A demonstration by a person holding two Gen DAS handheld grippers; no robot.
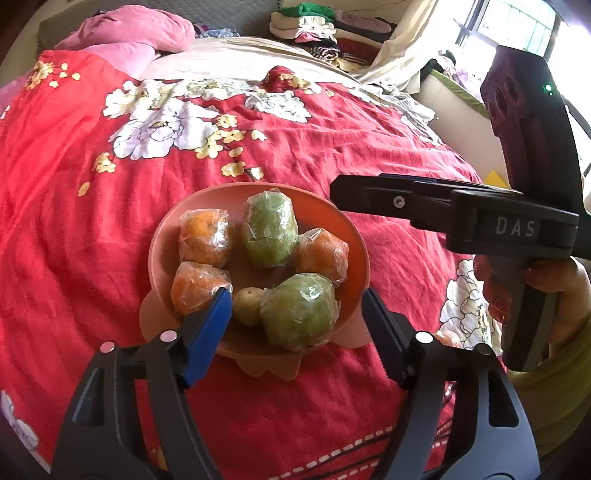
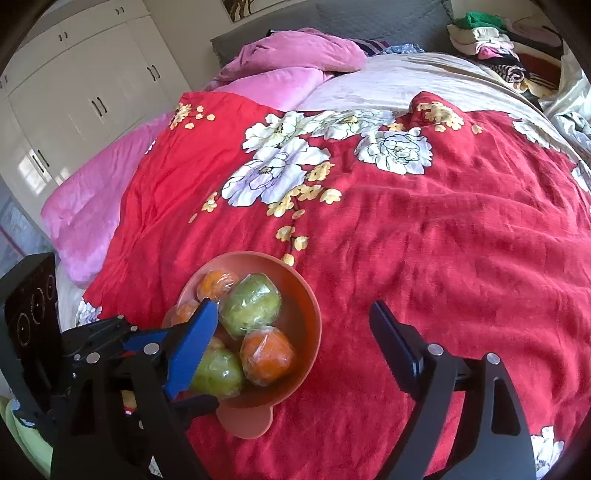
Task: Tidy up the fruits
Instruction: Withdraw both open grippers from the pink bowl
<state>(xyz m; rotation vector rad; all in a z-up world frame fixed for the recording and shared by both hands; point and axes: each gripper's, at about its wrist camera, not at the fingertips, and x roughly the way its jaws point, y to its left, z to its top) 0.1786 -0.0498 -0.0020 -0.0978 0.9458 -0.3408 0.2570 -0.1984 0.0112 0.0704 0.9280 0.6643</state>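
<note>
An orange-pink bowl [image 1: 334, 214] sits on the red floral bedspread. It holds three plastic-wrapped oranges [image 1: 206, 237], two wrapped green fruits [image 1: 269, 230] and a small unwrapped yellowish fruit [image 1: 248, 306]. My left gripper [image 1: 297, 314] is open, its blue fingers on either side of the bowl's near rim, holding nothing. My right gripper [image 2: 291, 332] is open and empty, just right of the bowl [image 2: 310, 306]; its left finger overlaps the fruits. It also shows in the left wrist view [image 1: 443, 206], to the right of the bowl.
The red bedspread [image 2: 443, 240] stretches far beyond the bowl. Pink pillows [image 2: 295, 51] lie at the head of the bed. Folded clothes [image 1: 314, 26] are stacked at the far right. White wardrobes [image 2: 74, 92] stand to the left.
</note>
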